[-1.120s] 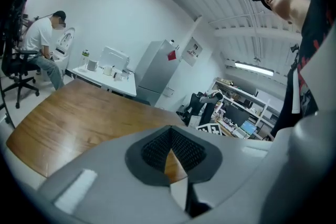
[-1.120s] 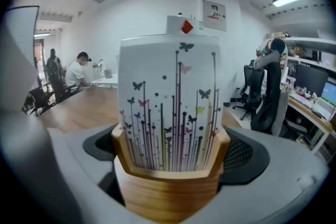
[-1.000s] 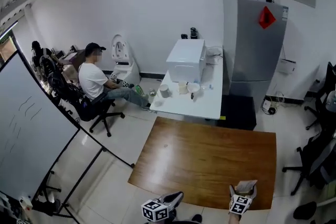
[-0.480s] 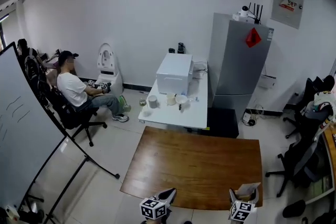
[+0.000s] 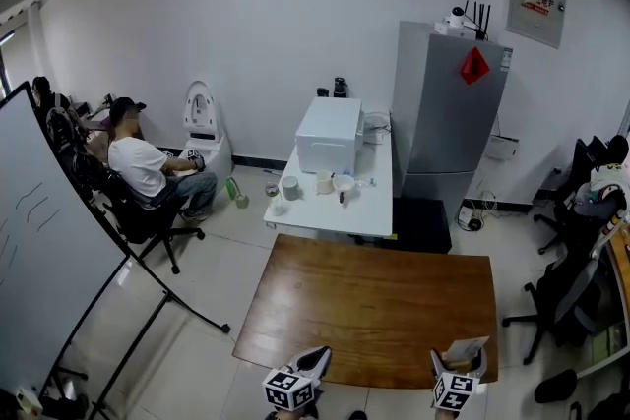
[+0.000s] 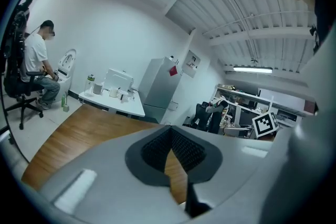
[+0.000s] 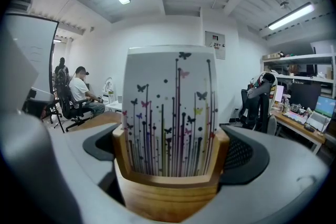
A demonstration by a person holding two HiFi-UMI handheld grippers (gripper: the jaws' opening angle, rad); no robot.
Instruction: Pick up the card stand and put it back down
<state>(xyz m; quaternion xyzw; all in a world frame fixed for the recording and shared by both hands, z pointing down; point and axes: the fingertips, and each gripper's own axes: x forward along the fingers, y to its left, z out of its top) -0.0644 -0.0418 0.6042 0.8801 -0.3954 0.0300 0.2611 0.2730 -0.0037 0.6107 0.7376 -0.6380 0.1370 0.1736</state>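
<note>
The card stand (image 7: 168,181) is a small wooden holder with a white card (image 7: 169,107) printed with butterflies and coloured stems. It sits between the jaws of my right gripper (image 7: 169,165), which is shut on its wooden base. In the head view the right gripper (image 5: 459,379) is at the bottom edge, by the near right edge of the wooden table (image 5: 369,305), with the card stand (image 5: 461,353) tilted in it. My left gripper (image 5: 300,379) hangs at the table's near left edge. In the left gripper view its jaws meet, the left gripper (image 6: 172,152) being shut and empty.
A white table (image 5: 340,202) with a white box (image 5: 329,135), cups and a bottle stands beyond the wooden table, beside a grey fridge (image 5: 448,113). A person (image 5: 148,167) sits on an office chair at left. A whiteboard (image 5: 49,261) stands left; office chairs (image 5: 571,290) right.
The head view has swung up and slightly left, so the room sits lower in the frame. Both grippers stay at the bottom edge, the right one still holding the card stand.
</note>
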